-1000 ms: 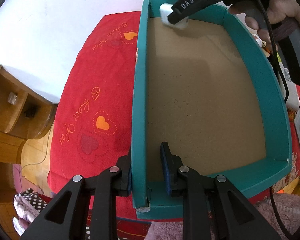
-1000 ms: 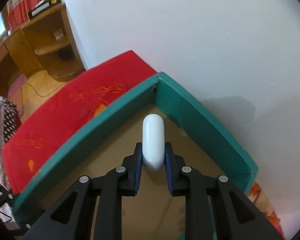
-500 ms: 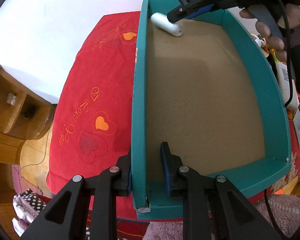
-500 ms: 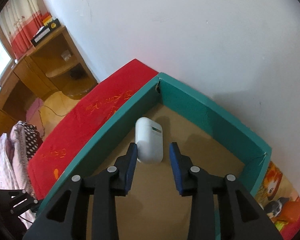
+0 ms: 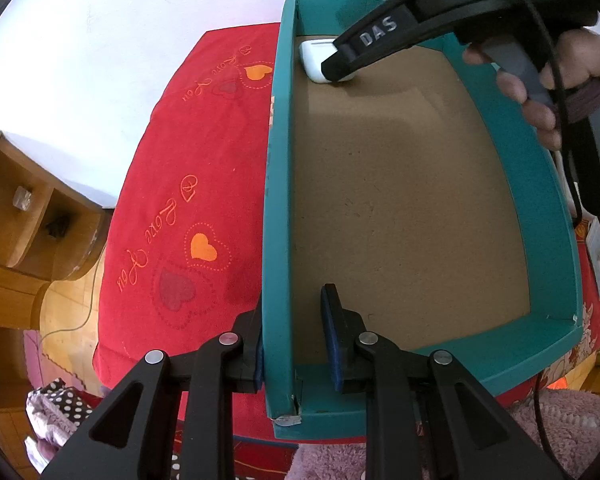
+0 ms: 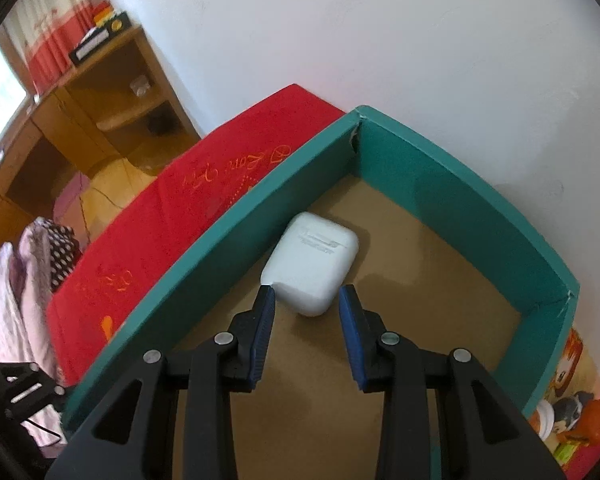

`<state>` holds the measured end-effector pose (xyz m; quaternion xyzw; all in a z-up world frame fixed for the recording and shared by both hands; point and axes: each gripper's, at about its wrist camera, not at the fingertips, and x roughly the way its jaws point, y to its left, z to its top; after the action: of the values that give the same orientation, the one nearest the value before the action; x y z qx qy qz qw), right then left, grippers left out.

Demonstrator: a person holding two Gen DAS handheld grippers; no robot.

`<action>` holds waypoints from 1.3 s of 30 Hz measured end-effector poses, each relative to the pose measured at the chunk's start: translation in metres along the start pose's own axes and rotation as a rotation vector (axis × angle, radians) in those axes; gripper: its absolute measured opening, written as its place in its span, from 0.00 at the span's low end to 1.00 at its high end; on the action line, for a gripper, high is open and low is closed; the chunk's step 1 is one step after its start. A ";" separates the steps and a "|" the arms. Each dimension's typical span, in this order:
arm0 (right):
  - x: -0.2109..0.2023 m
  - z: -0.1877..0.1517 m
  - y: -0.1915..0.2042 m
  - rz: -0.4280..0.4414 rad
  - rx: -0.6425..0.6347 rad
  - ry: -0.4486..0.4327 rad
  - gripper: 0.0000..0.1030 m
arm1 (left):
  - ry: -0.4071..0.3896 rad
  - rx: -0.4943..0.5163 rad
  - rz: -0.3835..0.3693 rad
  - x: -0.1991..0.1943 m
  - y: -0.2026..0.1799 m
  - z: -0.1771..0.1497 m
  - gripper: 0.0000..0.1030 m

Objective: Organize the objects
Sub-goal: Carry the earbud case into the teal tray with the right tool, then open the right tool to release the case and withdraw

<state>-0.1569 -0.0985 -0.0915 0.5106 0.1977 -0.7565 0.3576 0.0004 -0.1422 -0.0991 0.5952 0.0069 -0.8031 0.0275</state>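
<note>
A: Well, where is the case seen?

B: It is seen lying flat on the brown floor of the teal box, in the far corner, just beside the left wall. In the left wrist view the case is partly covered by a black finger marked "DAS".

A: And how is the right gripper set?

B: Its fingers are parted, and nothing is gripped. The near end of the case is flanked by the blue pads; the left pad tip appears to be just at the case's edge, while a gap is left at the right pad. Whether the left tip is truly touching cannot be told.

A: Is the left gripper holding anything?

B: The left wall of the box is clamped between its fingers near the front corner, one pad outside and one inside.

A: What is the box set on?

B: It is set on a bed covered in red cloth printed with hearts and script, pushed against a white wall. A wooden shelf unit is seen beyond the bed. A hand is seen around the right gripper's handle. Some small colourful items are glimpsed past the box's right side, but they are too unclear to be named.
</note>
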 end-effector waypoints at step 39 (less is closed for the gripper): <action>-0.174 -0.204 -0.119 -0.132 0.425 -0.087 0.39 | 0.000 -0.006 -0.015 0.000 -0.010 0.005 0.23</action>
<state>-0.0775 0.1748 -0.0220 0.5273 0.0511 -0.8243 0.1998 -0.0052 -0.1320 -0.0975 0.5951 0.0138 -0.8032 0.0232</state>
